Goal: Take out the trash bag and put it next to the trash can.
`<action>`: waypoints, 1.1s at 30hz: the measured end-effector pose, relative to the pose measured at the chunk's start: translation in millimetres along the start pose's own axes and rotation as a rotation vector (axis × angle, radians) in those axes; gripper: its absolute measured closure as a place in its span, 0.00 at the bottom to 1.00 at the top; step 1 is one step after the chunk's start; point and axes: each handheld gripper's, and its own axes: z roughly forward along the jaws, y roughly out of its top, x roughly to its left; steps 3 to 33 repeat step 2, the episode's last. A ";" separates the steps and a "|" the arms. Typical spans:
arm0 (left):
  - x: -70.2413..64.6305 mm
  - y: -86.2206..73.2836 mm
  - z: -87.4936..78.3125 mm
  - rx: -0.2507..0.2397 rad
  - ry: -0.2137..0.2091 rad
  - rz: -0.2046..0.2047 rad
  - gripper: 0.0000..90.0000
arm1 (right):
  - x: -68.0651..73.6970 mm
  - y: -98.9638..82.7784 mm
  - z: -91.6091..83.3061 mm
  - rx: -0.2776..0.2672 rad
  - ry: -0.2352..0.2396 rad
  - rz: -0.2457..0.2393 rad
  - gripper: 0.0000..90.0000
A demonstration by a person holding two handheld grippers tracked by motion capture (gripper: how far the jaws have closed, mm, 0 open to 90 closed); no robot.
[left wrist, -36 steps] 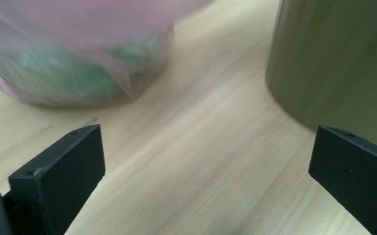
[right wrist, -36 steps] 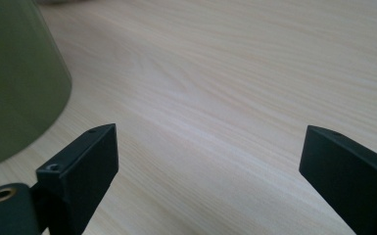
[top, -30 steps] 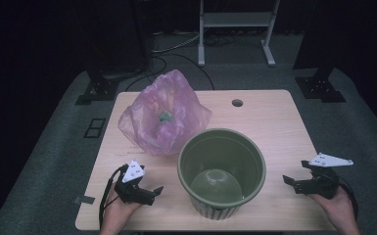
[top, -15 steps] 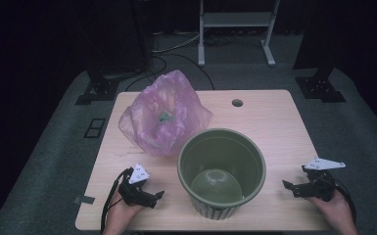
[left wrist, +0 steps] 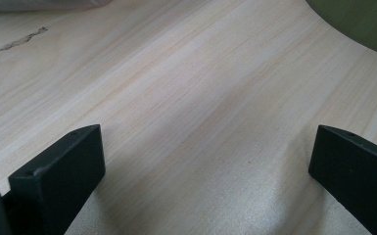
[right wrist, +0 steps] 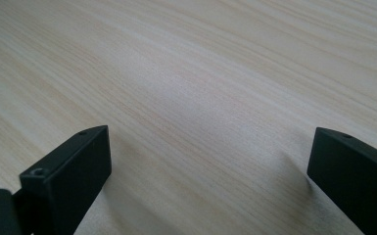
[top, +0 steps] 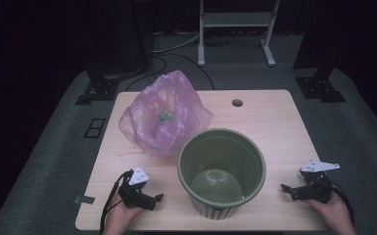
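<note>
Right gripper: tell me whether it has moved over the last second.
Yes. The right gripper has come toward the table's near edge, ending lower beside the green pot.

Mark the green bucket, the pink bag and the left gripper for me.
green bucket (top: 188,152): high view, left side of its rim.
pink bag (top: 186,100): high view, upper right of the crumpled plastic.
left gripper (top: 157,198): high view, between its fingertips, left of the bucket.

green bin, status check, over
Left gripper and right gripper open, empty, flanking green bin. Bin upright, empty. Pink bag behind it, untouched.
</note>
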 end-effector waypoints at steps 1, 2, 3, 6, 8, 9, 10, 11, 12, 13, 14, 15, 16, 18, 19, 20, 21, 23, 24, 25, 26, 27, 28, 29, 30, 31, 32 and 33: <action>0.0 -0.1 -0.2 0.002 0.000 -0.001 0.00 | 0.1 0.0 0.2 0.000 0.000 -0.001 0.02; -0.2 -0.3 -0.4 0.002 0.002 -0.002 0.00 | 0.3 -0.2 0.4 0.000 0.002 -0.001 0.02; -0.2 -0.3 -0.4 0.002 0.002 -0.002 0.00 | 0.3 -0.2 0.4 0.000 0.002 -0.001 0.02; -0.2 -0.3 -0.4 0.002 0.002 -0.002 0.00 | 0.3 -0.2 0.4 0.000 0.002 -0.001 0.02; -0.2 -0.3 -0.4 0.002 0.002 -0.002 0.00 | 0.3 -0.2 0.4 0.000 0.002 -0.001 0.02; -0.2 -0.3 -0.4 0.002 0.002 -0.002 0.00 | 0.3 -0.2 0.4 0.000 0.002 -0.001 0.02; -0.2 -0.3 -0.4 0.002 0.002 -0.002 0.00 | 0.3 -0.2 0.4 0.000 0.002 -0.001 0.02; -0.2 -0.3 -0.4 0.002 0.002 -0.002 0.00 | 0.3 -0.2 0.4 0.000 0.002 -0.001 0.02; -0.2 -0.3 -0.4 0.002 0.002 -0.002 0.00 | 0.3 -0.2 0.4 0.000 0.002 -0.001 0.02; -0.2 -0.3 -0.4 0.002 0.002 -0.002 0.00 | 0.3 -0.2 0.4 0.000 0.002 -0.001 0.02; -0.2 -0.3 -0.4 0.002 0.002 -0.002 0.00 | 0.3 -0.2 0.4 0.000 0.002 -0.001 0.02; -0.2 -0.3 -0.4 0.002 0.002 -0.002 0.00 | 0.3 -0.2 0.4 0.000 0.002 -0.001 0.02; -0.2 -0.3 -0.4 0.002 0.002 -0.002 0.00 | 0.3 -0.2 0.4 0.000 0.002 -0.001 0.02; -0.2 -0.3 -0.4 0.002 0.002 -0.002 0.00 | 0.3 -0.2 0.4 0.000 0.002 -0.001 0.02; -0.2 -0.3 -0.4 0.002 0.002 -0.002 0.00 | 0.3 -0.2 0.4 0.000 0.002 -0.001 0.02; -0.2 -0.3 -0.4 0.002 0.002 -0.002 0.00 | 0.3 -0.2 0.4 0.000 0.002 -0.001 0.02; -0.2 -0.3 -0.4 0.002 0.002 -0.002 0.00 | 0.3 -0.2 0.4 0.000 0.002 -0.001 0.02; -0.2 -0.3 -0.4 0.002 0.002 -0.002 0.00 | 0.3 -0.2 0.4 0.000 0.002 -0.001 0.02; -0.2 -0.3 -0.4 0.002 0.002 -0.002 0.00 | 0.3 -0.2 0.4 0.000 0.002 -0.001 0.02; -0.2 -0.3 -0.4 0.002 0.002 -0.002 0.00 | 0.3 -0.2 0.4 0.000 0.002 -0.001 0.02; -0.2 -0.3 -0.4 0.002 0.002 -0.002 0.00 | 0.3 -0.2 0.4 0.000 0.002 -0.001 0.02; -0.2 -0.3 -0.4 0.002 0.002 -0.002 0.00 | 0.3 -0.2 0.4 0.000 0.002 -0.001 0.02; -0.2 -0.3 -0.4 0.002 0.002 -0.002 0.00 | 0.3 -0.2 0.4 0.000 0.002 -0.001 0.02; -0.2 -0.3 -0.4 0.002 0.002 -0.002 0.00 | 0.3 -0.2 0.4 0.000 0.002 -0.001 0.02; -0.2 -0.3 -0.4 0.002 0.002 -0.002 0.00 | 0.3 -0.2 0.4 0.000 0.002 -0.001 0.02; -0.2 -0.3 -0.4 0.002 0.002 -0.002 0.00 | 0.3 -0.2 0.4 0.000 0.002 -0.001 0.02; -0.2 -0.3 -0.4 0.002 0.002 -0.002 0.00 | 0.3 -0.2 0.4 0.000 0.002 -0.001 0.02; -0.2 -0.3 -0.4 0.002 0.002 -0.002 0.00 | 0.3 -0.2 0.4 0.000 0.002 -0.001 0.02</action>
